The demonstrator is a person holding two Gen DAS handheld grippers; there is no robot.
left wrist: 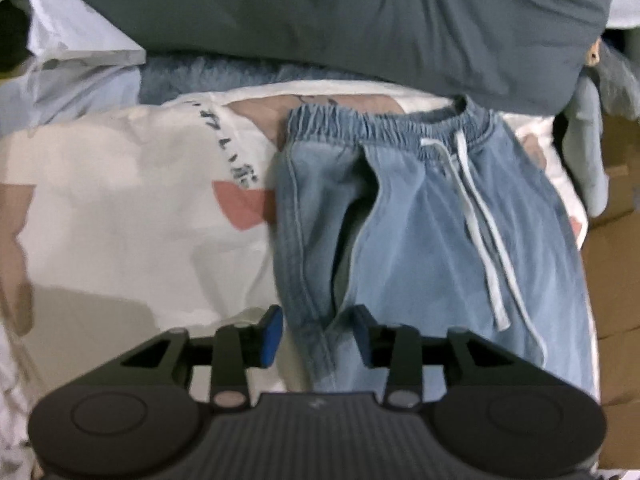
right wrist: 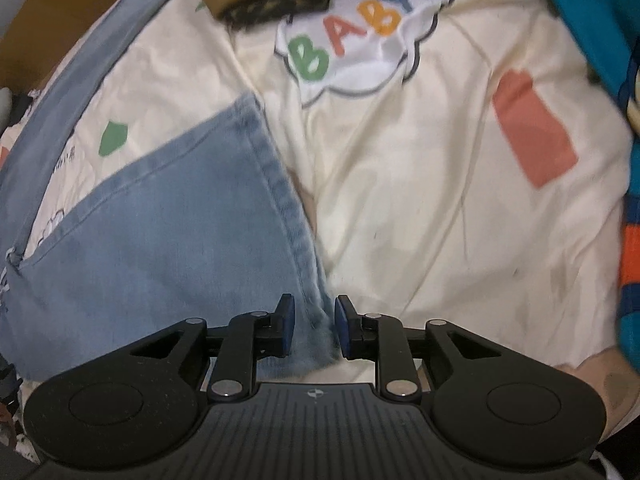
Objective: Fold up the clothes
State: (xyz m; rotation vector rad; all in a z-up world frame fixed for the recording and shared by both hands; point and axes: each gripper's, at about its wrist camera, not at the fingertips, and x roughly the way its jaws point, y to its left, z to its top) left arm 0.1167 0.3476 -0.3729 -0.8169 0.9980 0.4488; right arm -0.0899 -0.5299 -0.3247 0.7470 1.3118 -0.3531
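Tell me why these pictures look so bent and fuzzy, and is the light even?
Left wrist view: the fisheye lens bows the edges and darkens the corners; the jeans look soft, slightly blurred, and the left gripper casts a shadow on the sheet. Right wrist view: the same bulging; the BABY patch reads clearly, the right-hand edge smears, the light is dim and warm.

We take the cream printed bedsheet (left wrist: pixel 120 208) as our landmark; it covers the whole working surface, creased, with pink patches and dark script. On it, in the right wrist view, we see a white cloud patch (right wrist: pixel 360 40) lettered BABY and a coral rectangle (right wrist: pixel 534 128). Beyond the sheet's far edge lies a dark grey pillow (left wrist: pixel 340 20), with a fuzzy blue blanket (left wrist: pixel 200 76) between the two. Brown cardboard boxes (left wrist: pixel 612 272) stand just off the sheet's right side. Light is dim and even.
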